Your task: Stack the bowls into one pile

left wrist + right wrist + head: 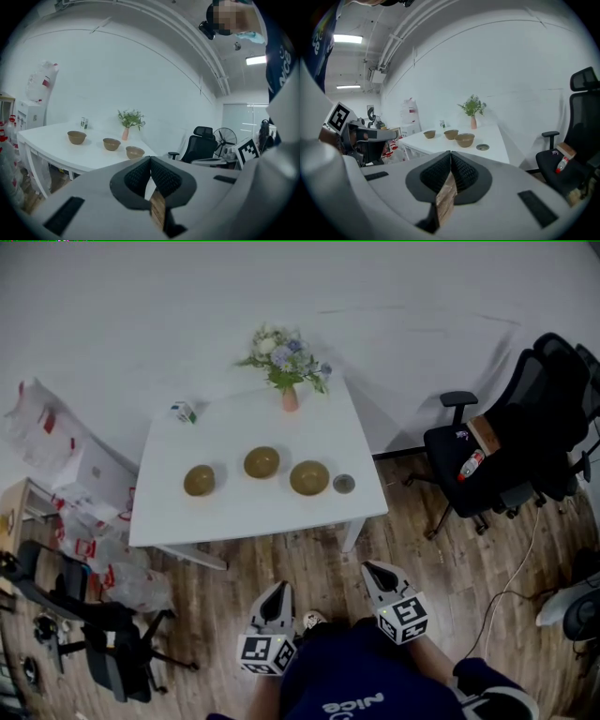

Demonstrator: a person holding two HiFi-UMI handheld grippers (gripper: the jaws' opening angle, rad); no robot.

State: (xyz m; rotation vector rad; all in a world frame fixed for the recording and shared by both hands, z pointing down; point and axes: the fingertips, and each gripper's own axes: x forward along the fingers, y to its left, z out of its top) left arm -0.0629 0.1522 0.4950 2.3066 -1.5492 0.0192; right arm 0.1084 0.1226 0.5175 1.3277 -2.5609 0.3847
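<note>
We hold our left gripper [277, 592] and right gripper [375, 574] closed and empty, ribbed black jaws pressed together. On the smooth white desk [234, 427], well ahead, the round tan left bowl [199, 480], middle bowl [262, 462] and right bowl [309, 477] sit apart in a row.

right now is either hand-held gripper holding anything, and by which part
Nothing is held: the left hand-held gripper and the right hand-held gripper are both shut on nothing.

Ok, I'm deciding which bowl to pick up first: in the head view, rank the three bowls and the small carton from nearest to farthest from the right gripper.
1. The right bowl, on the table's near right part, closest to the right gripper.
2. The middle bowl, at the centre.
3. The left bowl, on the left.
4. The small carton, at the far left corner.
</note>
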